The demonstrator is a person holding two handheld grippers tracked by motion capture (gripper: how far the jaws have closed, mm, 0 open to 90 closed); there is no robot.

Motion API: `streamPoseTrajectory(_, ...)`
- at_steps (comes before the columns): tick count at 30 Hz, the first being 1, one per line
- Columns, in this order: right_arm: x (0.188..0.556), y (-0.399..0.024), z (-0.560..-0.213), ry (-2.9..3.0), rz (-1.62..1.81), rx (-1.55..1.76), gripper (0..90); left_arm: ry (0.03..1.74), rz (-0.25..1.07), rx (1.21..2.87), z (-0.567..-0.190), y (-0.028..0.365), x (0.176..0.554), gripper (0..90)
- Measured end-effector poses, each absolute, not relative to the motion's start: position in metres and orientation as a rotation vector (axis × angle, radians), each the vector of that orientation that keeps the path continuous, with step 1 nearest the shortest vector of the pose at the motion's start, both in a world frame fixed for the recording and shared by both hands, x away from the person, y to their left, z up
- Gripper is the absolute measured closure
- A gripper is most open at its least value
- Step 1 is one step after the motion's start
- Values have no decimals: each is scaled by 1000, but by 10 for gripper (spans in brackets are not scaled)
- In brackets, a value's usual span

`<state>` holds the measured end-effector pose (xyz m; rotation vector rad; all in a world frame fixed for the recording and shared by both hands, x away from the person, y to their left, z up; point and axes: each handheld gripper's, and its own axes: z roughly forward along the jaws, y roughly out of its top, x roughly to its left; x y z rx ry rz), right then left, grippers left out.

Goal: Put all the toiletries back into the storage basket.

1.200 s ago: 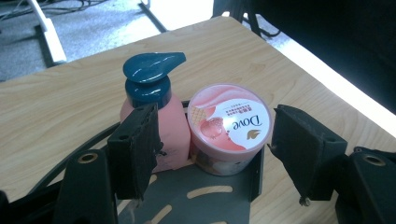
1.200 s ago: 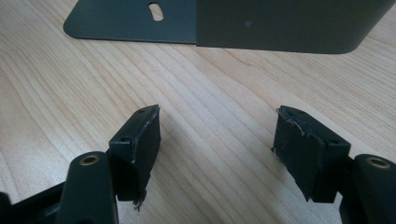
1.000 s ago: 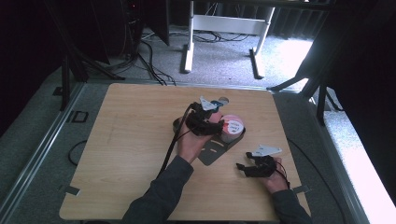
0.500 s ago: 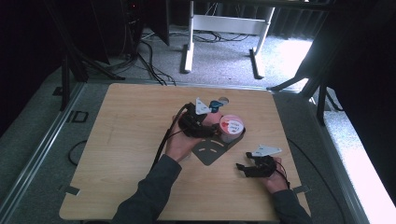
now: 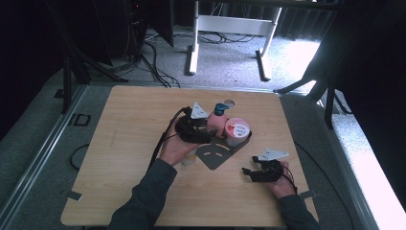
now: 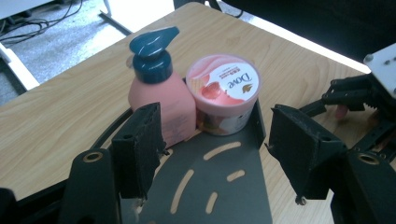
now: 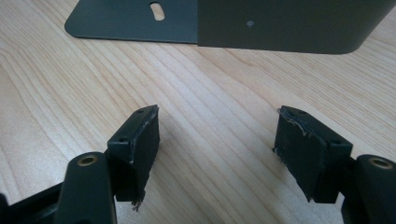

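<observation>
A pink pump bottle with a dark blue head stands upright beside a pink Dove tub. Both sit at the far end of a dark grey slotted metal holder. My left gripper is open over the holder's flat base, just short of the two containers, with nothing between its pads. From above, the left gripper is left of the bottle and tub. My right gripper is open and empty low over the wood, facing the holder's wall. In the high view it is near the table's front right.
The wooden table has bare room on its left half. A small pale object lies by the left hand, at the holder's left edge. Cables trail from both grippers. Beyond the table's far edge are desk legs and floor cables.
My left hand has drawn back to the left, away from the bottle and tub, with its jaws still apart. The right gripper has stayed where it was.
</observation>
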<state>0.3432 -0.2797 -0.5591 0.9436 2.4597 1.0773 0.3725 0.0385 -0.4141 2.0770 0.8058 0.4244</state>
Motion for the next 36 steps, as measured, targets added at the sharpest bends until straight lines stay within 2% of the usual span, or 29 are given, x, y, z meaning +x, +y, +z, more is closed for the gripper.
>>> streamPoseTrajectory(10, 343, -280, -559, 2460, 1077, 942, 306, 793, 384, 2081, -417, 61, 370, 332)
streamPoseTrajectory(36, 343, -280, -559, 2460, 1077, 943, 307, 798, 327, 2181, -429, 74, 372, 436)
